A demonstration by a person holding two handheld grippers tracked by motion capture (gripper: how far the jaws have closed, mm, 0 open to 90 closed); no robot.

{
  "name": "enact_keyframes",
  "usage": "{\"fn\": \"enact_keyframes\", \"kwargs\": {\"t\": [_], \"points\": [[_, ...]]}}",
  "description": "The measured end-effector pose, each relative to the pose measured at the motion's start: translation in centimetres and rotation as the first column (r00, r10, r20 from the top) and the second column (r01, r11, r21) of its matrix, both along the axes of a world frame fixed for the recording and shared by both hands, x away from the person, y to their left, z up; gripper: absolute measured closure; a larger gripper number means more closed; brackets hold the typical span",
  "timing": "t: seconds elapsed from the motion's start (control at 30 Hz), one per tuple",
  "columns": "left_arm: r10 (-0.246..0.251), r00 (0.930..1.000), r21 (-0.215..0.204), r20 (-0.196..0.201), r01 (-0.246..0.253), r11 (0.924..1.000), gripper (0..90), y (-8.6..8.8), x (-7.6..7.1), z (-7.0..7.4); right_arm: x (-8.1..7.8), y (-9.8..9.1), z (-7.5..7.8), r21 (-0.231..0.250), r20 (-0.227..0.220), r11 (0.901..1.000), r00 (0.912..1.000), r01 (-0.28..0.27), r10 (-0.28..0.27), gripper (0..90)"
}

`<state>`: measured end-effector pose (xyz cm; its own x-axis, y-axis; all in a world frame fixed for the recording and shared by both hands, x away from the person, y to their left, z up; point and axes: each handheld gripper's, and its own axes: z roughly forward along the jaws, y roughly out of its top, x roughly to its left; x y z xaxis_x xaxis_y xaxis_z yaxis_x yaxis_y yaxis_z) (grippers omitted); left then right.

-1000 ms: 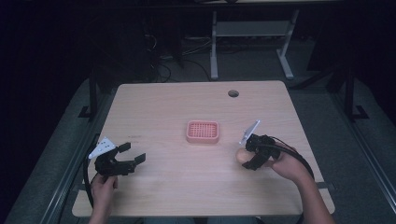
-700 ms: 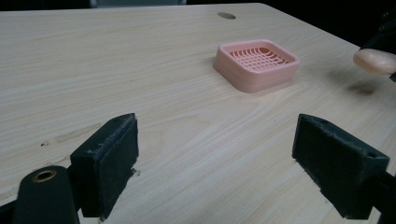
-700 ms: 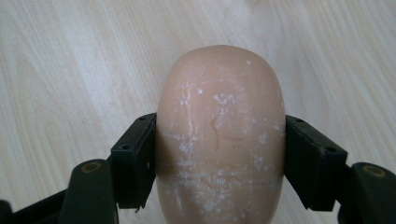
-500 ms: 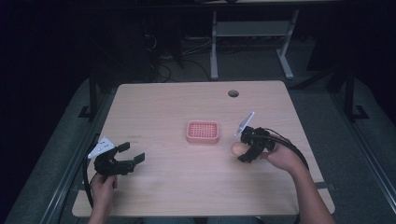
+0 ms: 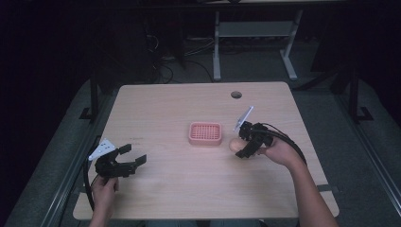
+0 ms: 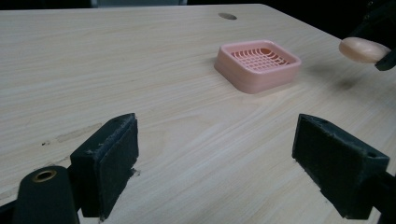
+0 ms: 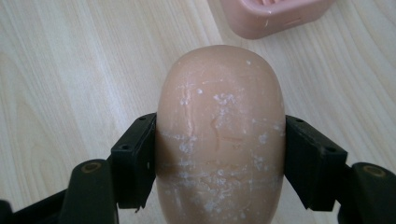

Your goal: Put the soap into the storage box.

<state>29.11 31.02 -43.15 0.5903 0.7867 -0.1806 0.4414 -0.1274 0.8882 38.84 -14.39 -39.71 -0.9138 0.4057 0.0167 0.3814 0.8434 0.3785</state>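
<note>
A peach-coloured oval soap bar (image 7: 219, 135) sits clamped between the two black jaws of my right gripper (image 5: 242, 147), held just above the wooden table. It hangs a little right of a pink slatted soap dish (image 5: 205, 133) at the table's middle; the dish's corner (image 7: 275, 16) lies just ahead of the bar. The soap (image 6: 363, 49) also floats to the right of the dish (image 6: 258, 65) in the left gripper view. My left gripper (image 5: 136, 158) rests near the front left of the table, jaws wide apart with nothing between them.
The light wooden table (image 5: 161, 109) has a round cable hole (image 5: 236, 94) at its back right. Behind the table stand desk legs and cables on a dark floor. Metal rails run along both sides of the table.
My right gripper has carried the soap leftward and slightly forward, nearer the pink dish. The left gripper has stayed put.
</note>
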Motion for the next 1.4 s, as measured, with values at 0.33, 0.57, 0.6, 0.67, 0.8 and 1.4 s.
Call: {"fn": "enact_keyframes", "kwargs": {"t": [0.33,0.57,0.6,0.67,0.8,1.4], "points": [[0.001,1.0,-0.002,0.0,-0.001,1.0,14.2,0.1,0.0,0.0,0.9,1.0,0.3,-0.025,0.003,0.9996,0.9999,-0.016,0.016,32.0],[-0.001,1.0,-0.003,0.0,0.001,1.0,14.3,0.1,0.0,0.0,1.5,1.7,0.3,-0.031,0.003,0.9992,0.9996,-0.027,0.027,32.0],[0.0,1.0,-0.004,0.001,0.0,1.0,14.3,0.1,0.0,0.0,1.5,1.8,0.3,-0.029,0.001,0.9992,0.9996,-0.028,0.028,32.0],[-0.001,1.0,-0.004,0.0,0.001,1.0,14.3,0.1,0.0,0.0,1.7,2.0,0.4,-0.03,0.003,0.9991,0.9995,-0.031,0.031,32.0],[0.0,1.0,-0.004,0.0,0.0,1.0,14.3,0.1,0.0,0.0,2.0,2.3,0.6,-0.034,0.001,0.9987,0.9993,-0.037,0.037,32.0],[0.008,1.0,-0.013,0.002,-0.008,0.9999,14.3,0.4,0.0,0.1,3.4,3.8,1.0,-0.019,0.0,0.9982,0.9984,-0.057,0.057,32.0]]}}
